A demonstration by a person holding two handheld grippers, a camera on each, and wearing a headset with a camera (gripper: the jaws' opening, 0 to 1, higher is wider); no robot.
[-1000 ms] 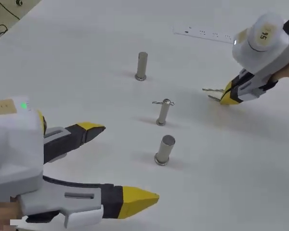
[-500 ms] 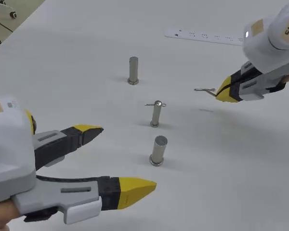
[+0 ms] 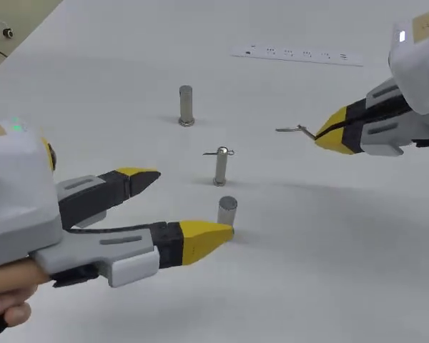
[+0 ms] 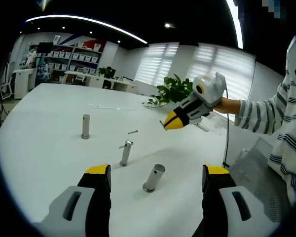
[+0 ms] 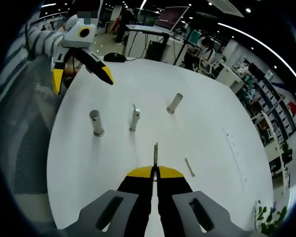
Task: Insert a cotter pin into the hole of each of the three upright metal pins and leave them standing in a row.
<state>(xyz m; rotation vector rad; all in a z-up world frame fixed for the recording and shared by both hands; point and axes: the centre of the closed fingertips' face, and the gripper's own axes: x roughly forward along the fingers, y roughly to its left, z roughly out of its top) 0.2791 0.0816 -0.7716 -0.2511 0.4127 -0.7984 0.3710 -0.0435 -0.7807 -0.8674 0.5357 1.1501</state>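
- Yellow-tipped, with black jaws, the left gripper [image 3: 191, 202] sits low at the left of the head view, held by a hand [image 3: 7, 304]. Its jaws stand wide apart and hold nothing.
- In the left gripper view the left gripper's [image 4: 157, 170] two tips frame the nearest pin, which stands ahead of them and touches neither.
- Three metal pins stand upright in a row on the white table [image 3: 93, 64].
- The far pin [image 3: 186, 105] is bare and stands well apart from both grippers.
- The middle pin [image 3: 220, 168] has a cotter pin [image 3: 218, 152] through the hole near its top.
- The near pin [image 3: 227, 211] is bare. In the head view, the yellow tip of the left gripper's lower jaw overlaps its base.
- A second cotter pin [image 3: 292, 129] is held in the air, right of the row, pointing towards it.
- The right gripper [image 3: 322, 137] has its jaws closed on one end of this second pin. In the right gripper view the wire [image 5: 155, 153] sticks straight out from the closed tips [image 5: 155, 170].
- A loose cotter pin [image 5: 189, 168] lies flat on the table just right of those tips.
- A white power strip [image 3: 297, 55] lies far back on the table.
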